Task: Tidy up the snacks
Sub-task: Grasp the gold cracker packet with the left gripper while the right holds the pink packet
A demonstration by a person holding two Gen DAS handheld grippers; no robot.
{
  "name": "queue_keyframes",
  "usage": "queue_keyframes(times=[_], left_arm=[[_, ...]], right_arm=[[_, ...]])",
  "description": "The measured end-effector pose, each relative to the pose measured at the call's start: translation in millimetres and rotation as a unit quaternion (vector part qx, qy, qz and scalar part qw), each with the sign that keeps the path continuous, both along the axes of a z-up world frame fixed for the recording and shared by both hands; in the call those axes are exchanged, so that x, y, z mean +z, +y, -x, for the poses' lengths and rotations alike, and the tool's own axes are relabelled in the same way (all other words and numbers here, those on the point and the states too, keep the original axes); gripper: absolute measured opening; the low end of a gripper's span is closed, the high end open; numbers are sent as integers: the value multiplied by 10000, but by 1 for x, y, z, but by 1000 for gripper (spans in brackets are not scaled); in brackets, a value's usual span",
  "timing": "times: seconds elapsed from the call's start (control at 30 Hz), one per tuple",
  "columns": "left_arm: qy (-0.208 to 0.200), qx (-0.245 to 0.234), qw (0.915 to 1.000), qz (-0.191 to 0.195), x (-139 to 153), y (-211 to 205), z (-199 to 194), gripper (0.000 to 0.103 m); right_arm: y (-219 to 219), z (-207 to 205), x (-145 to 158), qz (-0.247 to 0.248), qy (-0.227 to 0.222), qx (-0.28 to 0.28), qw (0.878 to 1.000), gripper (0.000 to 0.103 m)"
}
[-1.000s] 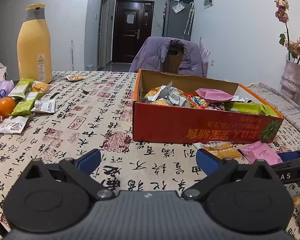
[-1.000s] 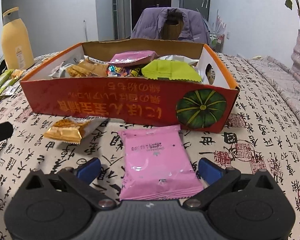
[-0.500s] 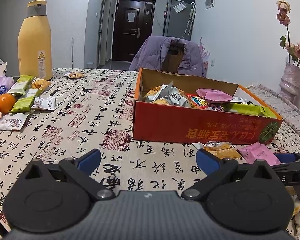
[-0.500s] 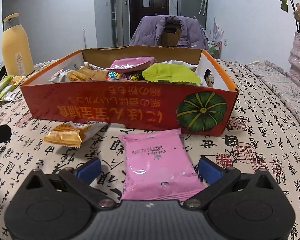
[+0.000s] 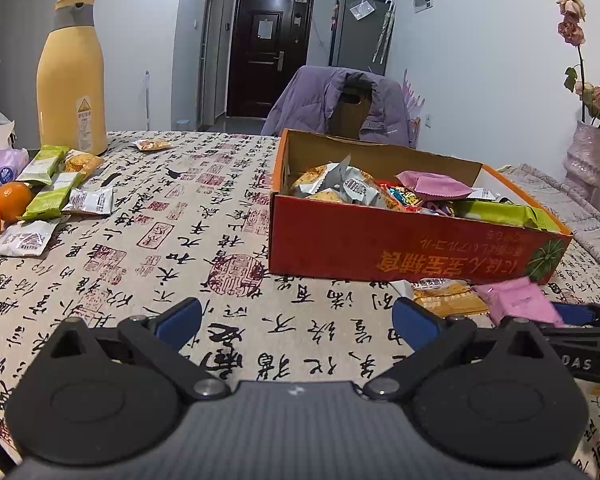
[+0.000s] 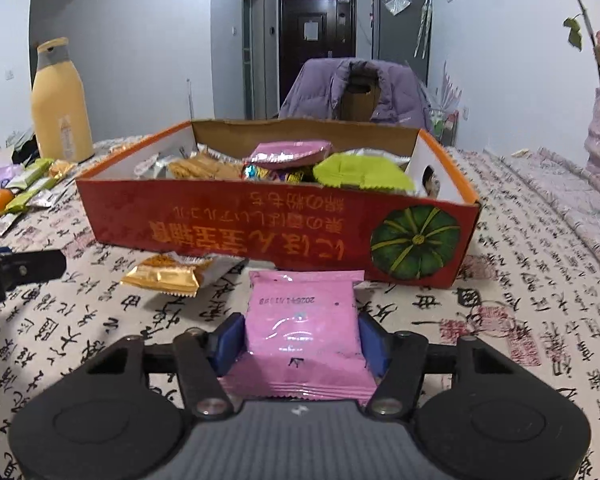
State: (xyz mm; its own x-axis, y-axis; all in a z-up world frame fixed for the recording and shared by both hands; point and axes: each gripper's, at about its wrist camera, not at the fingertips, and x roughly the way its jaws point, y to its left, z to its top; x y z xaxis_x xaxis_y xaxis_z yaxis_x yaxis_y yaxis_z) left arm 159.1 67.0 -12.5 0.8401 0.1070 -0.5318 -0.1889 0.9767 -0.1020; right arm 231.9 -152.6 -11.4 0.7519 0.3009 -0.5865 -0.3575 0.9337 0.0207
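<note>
Right wrist: glossy pink snack packet (image 6: 302, 320)

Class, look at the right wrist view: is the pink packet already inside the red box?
No. The pink packet lies on the tablecloth in front of the red box, between the right gripper jaws, which have just been closing.

L cam: low, wide, box (image 5: 400, 252) off right | R cam: close, box-front | shared: box

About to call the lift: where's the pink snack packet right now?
In the right wrist view, the pink snack packet lies on the tablecloth just in front of the red box, between the right gripper pads, which have just closed onto it; a gold packet sits to its left.
</note>
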Motion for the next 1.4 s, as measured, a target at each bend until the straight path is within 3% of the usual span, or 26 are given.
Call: queue_keyframes(times=[0.27, 0.6, 0.77, 1.0, 1.13, 1.2, 1.23, 1.4], left_arm=[[200, 124, 9997, -6, 1, -1, -6, 103], [485, -319, 9982, -136, 22, -46, -34, 103], [667, -462, 9964, -252, 20, -77, -56, 103], [1101, -285, 9933, -224, 5, -94, -84, 102], [1194, -168, 9926, -164, -2, -93, -90, 87], [1258, -171, 9918, -138, -5, -95, -93, 76], [1291, -217, 9913, -119, -6, -96, -94, 65], [1181, -241, 9926, -157, -6, -99, -90, 64]], right_arm=[[-23, 10, 16, -343, -375, -289, 9983, 60], [-70, 19, 37, -387, -596, -667, 9952, 60], [-98, 13, 37, -335, -631, -953, 9929, 60], [-115, 1, 18, -695, -442, -1048, 9911, 60], [-113, 5, 16, -739, -518, -984, 9910, 60], [-115, 5, 17, -804, -561, -993, 9902, 60], [-116, 6, 16, -840, -553, -997, 9899, 60], [-118, 3, 16, -931, -504, -1007, 9893, 60]])
